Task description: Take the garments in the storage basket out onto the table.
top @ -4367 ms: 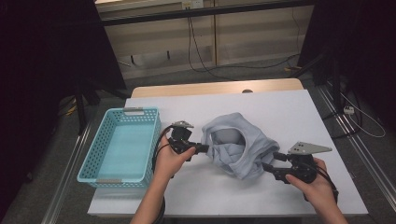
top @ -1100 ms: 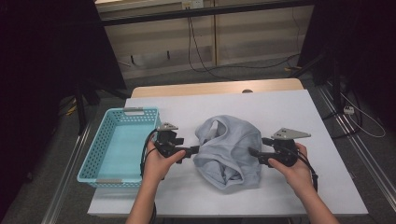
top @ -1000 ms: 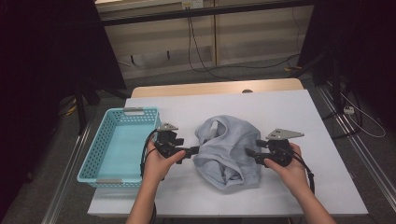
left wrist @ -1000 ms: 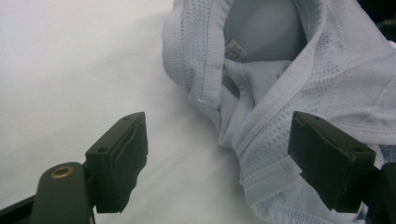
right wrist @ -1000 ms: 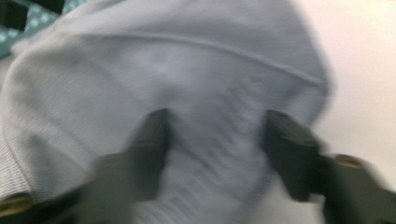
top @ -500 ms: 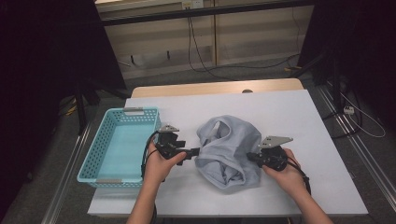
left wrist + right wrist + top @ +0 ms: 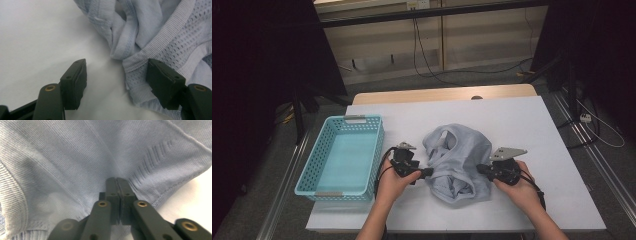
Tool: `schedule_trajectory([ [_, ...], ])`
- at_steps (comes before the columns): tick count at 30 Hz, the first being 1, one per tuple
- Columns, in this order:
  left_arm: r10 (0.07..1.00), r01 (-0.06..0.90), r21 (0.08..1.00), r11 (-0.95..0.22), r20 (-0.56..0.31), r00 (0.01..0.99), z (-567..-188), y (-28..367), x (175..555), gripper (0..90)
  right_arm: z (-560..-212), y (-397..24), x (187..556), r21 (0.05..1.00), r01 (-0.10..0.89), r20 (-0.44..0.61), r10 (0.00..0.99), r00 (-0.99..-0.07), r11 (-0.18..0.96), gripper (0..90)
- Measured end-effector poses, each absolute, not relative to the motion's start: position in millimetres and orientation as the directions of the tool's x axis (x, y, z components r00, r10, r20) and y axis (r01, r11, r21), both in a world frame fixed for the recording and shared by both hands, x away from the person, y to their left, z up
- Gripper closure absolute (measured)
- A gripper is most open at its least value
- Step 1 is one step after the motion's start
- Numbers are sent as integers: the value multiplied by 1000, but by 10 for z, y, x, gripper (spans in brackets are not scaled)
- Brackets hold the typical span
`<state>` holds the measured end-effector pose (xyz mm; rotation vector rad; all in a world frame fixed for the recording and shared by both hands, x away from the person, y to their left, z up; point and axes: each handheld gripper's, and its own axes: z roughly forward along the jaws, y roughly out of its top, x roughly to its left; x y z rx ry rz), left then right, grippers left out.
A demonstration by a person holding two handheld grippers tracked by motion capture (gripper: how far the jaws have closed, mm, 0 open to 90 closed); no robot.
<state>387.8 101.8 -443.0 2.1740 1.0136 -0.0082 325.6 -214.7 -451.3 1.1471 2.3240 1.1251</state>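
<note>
A pale blue knit garment (image 7: 462,155) lies crumpled in the middle of the white table (image 7: 532,125). My left gripper (image 7: 428,173) sits low at its left edge. In the left gripper view the left gripper (image 7: 117,85) is open, and its jaws have just been closing. A ribbed mesh hem (image 7: 140,75) lies between them against the right pad, while the left pad rests over bare table. My right gripper (image 7: 480,169) is at the garment's right edge. Its jaws (image 7: 117,195) are shut on a fold of the blue knit (image 7: 75,165), which puckers at the tips.
A turquoise plastic basket (image 7: 380,145) stands on the table's left side, close to my left hand. Bare white table lies behind and to the right of the garment. Dark floor, cables and stands surround the table.
My right gripper has moved left into the garment's right edge and closed on the fabric. My left gripper has sunk slightly toward the left hem, its jaws narrower.
</note>
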Motion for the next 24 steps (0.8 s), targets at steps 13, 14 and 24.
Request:
schedule_trajectory([
  [13,650,616,628,-476,-221,728,-4460,887,3750,568,-4518,-2274,3292,785,544,38,855,-517,295,361],
  [14,647,616,629,-473,-226,728,-4464,888,3748,595,-4522,-2289,3303,786,552,52,858,-510,280,349],
  [24,662,675,588,-445,-292,690,-4433,908,3747,867,-4458,-2425,3430,799,580,130,897,-423,157,285],
])
